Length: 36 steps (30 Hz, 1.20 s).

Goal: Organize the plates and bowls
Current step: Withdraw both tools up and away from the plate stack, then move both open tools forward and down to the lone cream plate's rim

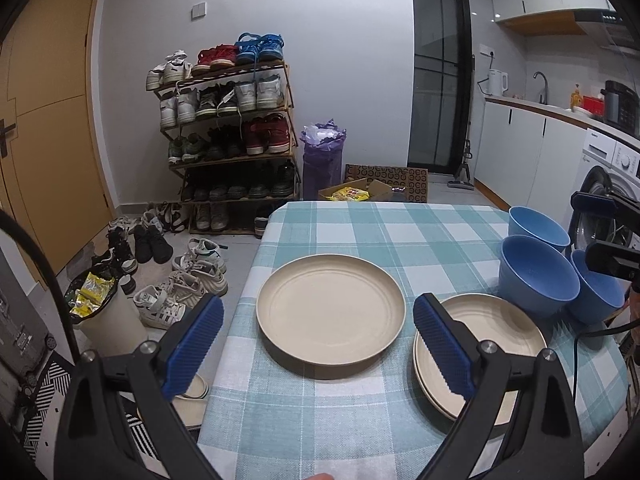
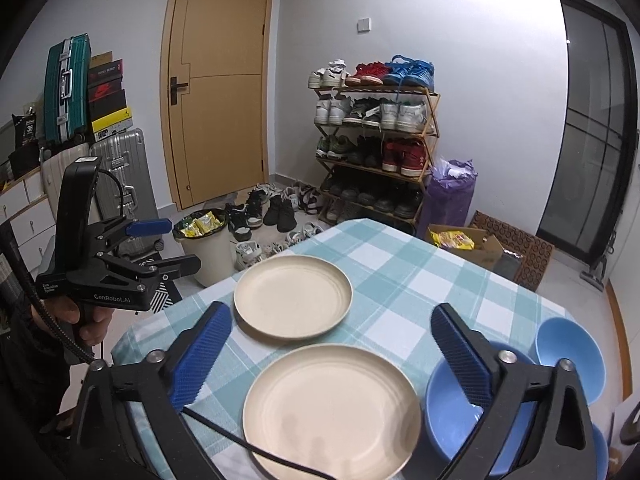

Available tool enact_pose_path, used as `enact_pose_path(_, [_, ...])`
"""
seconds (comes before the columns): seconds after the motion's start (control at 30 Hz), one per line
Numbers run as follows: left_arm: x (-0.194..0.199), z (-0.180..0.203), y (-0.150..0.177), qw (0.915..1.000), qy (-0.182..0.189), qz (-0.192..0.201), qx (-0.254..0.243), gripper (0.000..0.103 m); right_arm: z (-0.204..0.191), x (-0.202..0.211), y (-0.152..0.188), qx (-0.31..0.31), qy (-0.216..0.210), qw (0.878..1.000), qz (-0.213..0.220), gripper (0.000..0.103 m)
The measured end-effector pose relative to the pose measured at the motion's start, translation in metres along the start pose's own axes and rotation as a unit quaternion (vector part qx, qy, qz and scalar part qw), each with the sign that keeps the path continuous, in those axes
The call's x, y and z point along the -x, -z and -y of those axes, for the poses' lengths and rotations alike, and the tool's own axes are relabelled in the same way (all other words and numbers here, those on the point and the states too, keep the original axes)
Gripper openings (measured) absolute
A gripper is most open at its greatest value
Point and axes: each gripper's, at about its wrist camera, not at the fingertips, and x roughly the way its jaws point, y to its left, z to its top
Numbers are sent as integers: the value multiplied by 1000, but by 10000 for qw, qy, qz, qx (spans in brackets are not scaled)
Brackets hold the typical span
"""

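Left wrist view: the left tool (image 1: 318, 344) hovers with jaws wide apart and empty over a single cream plate (image 1: 330, 312) on the checked tabletop (image 1: 400, 224). Right of that plate lie stacked cream plates (image 1: 492, 336), then three blue bowls (image 1: 538, 276); the right tool (image 2: 331, 354) is likewise spread and empty.

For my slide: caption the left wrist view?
Open left gripper above single cream plate, plate stack and blue bowls beside.

"GenRobot.AI" is printed in white on the black body of the left gripper (image 2: 172, 248). The number "36" stands on a black bag (image 2: 28, 130) atop the white drawers at the left. Other labels are illegible.
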Motion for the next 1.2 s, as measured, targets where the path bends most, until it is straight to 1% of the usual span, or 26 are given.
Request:
enact_pose_path(0.47, [-8,-11,3,9998,-156,-5,130,97,0,-26,-13,-103,-42,9997,205,102])
enact_pose_path(0.7, [-14,-18,3,9995,-254,-37,205,97,3,-46,-20,-255,-115,9995,141,102])
enact_pose_path(0.87, [-18,-23,4,9992,-278,-43,266,97,3,-57,-28,-322,-150,9991,232,102])
enact_pose_path(1.07, [-27,-29,4,9988,-344,-82,326,97,4,-78,-35,-279,-168,9991,264,102])
enact_pose_path(1.2, [-34,-32,5,9986,-344,-123,370,97,5,-90,-40,-261,-199,9988,367,102])
